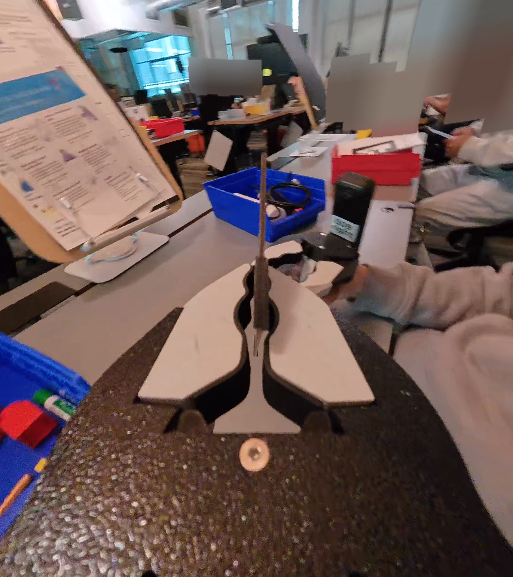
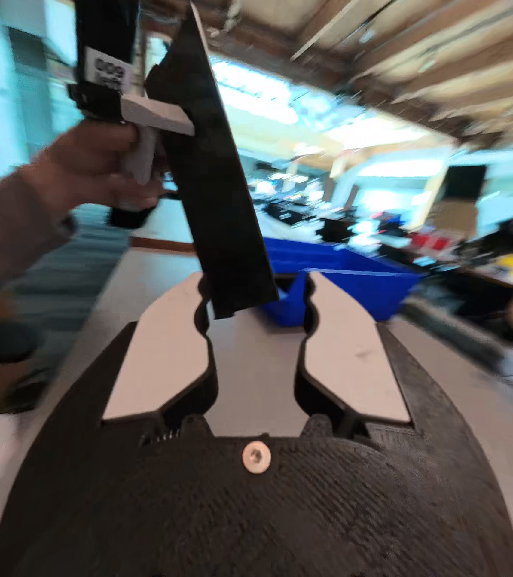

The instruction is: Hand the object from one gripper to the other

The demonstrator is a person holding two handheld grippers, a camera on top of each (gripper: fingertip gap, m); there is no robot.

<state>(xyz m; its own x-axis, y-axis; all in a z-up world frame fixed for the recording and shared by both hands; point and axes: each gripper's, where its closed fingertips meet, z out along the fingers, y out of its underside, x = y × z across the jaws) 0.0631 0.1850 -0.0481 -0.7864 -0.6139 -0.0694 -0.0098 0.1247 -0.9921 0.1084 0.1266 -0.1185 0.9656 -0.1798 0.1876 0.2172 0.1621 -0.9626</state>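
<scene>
Nearest the lens, the left tool [image 1: 259, 290] stands clenched on a thin dark flat object [image 1: 261, 249], seen edge-on and rising upright from between its white fingers [image 1: 214, 337]. Just right of the fingertips and slightly beyond them sits the right tool [image 1: 308, 265], gripped by a hand [image 1: 347, 287] whose pale sleeve [image 1: 436, 299] reaches in from the right.

In the right wrist view, the right tool [image 2: 256, 299] is released, its fingers [image 2: 164, 349] well spread. The object [image 2: 214, 187] appears broadside there, a long dark blade-like slab tilted top-left, its lower end dipping between the fingertips close to the left one; contact cannot be judged. Up and left, a hand [image 2: 92, 168] holds the left tool [image 2: 167, 120], clamped on the slab.

Beyond both tools the grey tabletop [image 1: 124, 312] lies open up to a blue bin [image 1: 242, 206]; a document stand [image 1: 71, 156] is far left.
</scene>
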